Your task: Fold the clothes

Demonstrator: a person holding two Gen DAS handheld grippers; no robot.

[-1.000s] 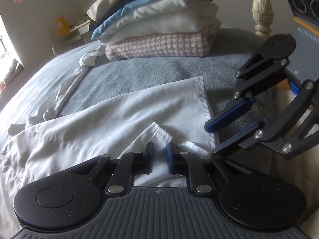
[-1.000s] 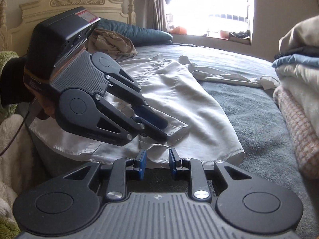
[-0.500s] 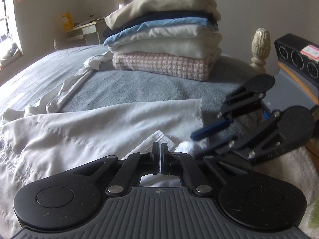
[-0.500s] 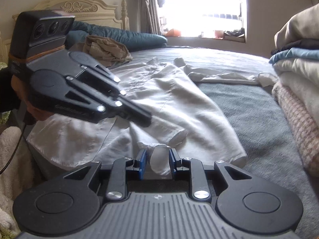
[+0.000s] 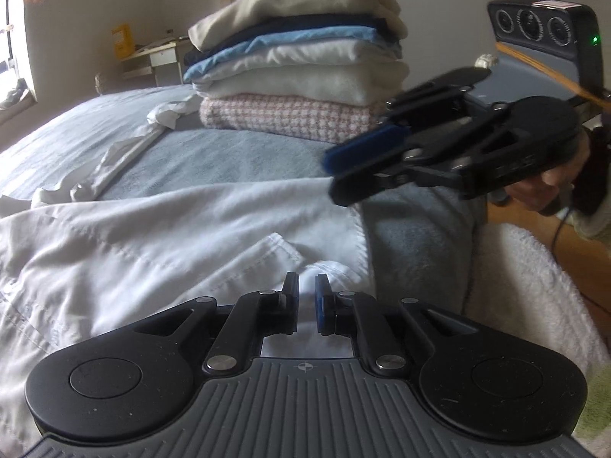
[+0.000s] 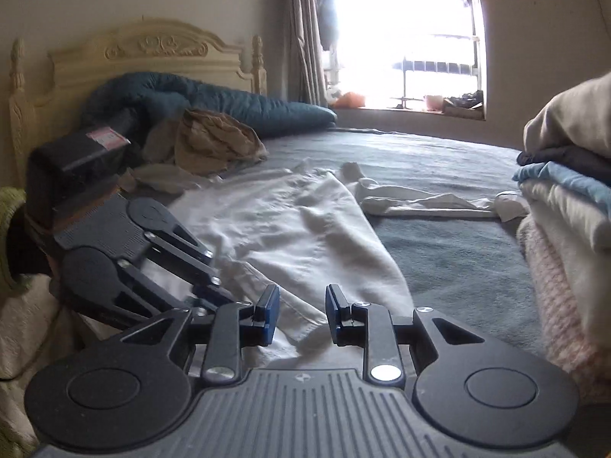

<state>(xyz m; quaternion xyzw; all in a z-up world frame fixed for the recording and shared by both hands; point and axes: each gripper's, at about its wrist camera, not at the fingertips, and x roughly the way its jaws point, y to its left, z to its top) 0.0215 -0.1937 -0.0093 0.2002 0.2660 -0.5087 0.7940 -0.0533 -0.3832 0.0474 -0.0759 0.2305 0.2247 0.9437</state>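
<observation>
White and creased, the shirt [image 5: 160, 236] lies spread on the grey-blue bed [image 5: 229, 156], its long sleeve trailing toward the folded stack [image 5: 301, 76]. The left tool [image 5: 306, 297] pinches its hem near the bed's edge; the right tool [image 6: 301, 315] is spread, gripping nothing. Only the right view shows the headboard [image 6: 149, 53] and window [image 6: 404, 38].
</observation>
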